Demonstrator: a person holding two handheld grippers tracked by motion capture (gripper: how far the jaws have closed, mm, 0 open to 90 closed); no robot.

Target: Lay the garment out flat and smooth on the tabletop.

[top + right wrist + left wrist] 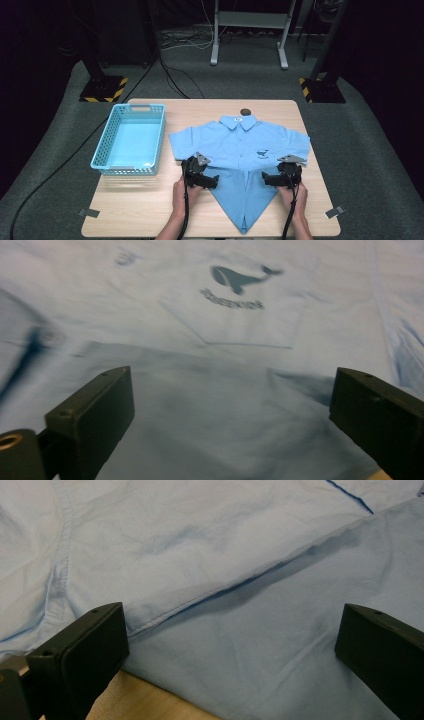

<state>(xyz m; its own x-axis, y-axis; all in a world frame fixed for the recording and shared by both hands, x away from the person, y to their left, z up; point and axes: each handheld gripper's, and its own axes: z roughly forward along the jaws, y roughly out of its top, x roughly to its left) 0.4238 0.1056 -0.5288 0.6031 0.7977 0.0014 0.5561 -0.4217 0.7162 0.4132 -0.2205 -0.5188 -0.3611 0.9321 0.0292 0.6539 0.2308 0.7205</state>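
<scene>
High view shows both tongs, left [214, 180] and right [266, 178], wide open, gripping nothing, so we pinch the shirt [240, 145] folds evenly.

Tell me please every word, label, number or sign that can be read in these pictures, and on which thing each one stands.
No text can be read.
Pocket print on the blue shirt: a dark whale sign above one line of letters, too blurred to read.
Round label inside the collar: too small to read.
Blue basket: no text seen.
</scene>
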